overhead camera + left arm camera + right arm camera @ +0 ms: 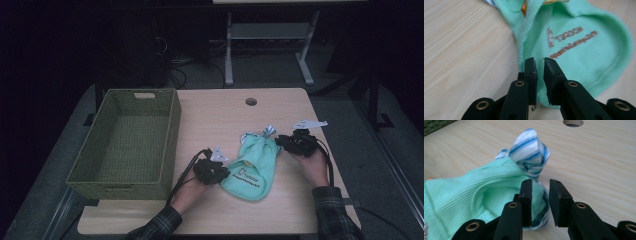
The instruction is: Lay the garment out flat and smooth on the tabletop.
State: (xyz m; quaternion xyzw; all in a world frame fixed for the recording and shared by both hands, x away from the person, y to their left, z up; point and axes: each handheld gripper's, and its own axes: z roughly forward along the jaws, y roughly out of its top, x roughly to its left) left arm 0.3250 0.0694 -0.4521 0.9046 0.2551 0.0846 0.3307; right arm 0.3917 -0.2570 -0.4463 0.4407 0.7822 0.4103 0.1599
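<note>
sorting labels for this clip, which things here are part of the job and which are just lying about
In the job:
- green cloth with striped trim
- left tool, nipping the cloth's edge
- right tool, open at the trim
- basket, probably the goal

Lying about:
- table hole
- white stand behind the table

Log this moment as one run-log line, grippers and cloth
left gripper: shut on green cloth edge | right gripper: open at striped trim | basket: empty | table
</note>
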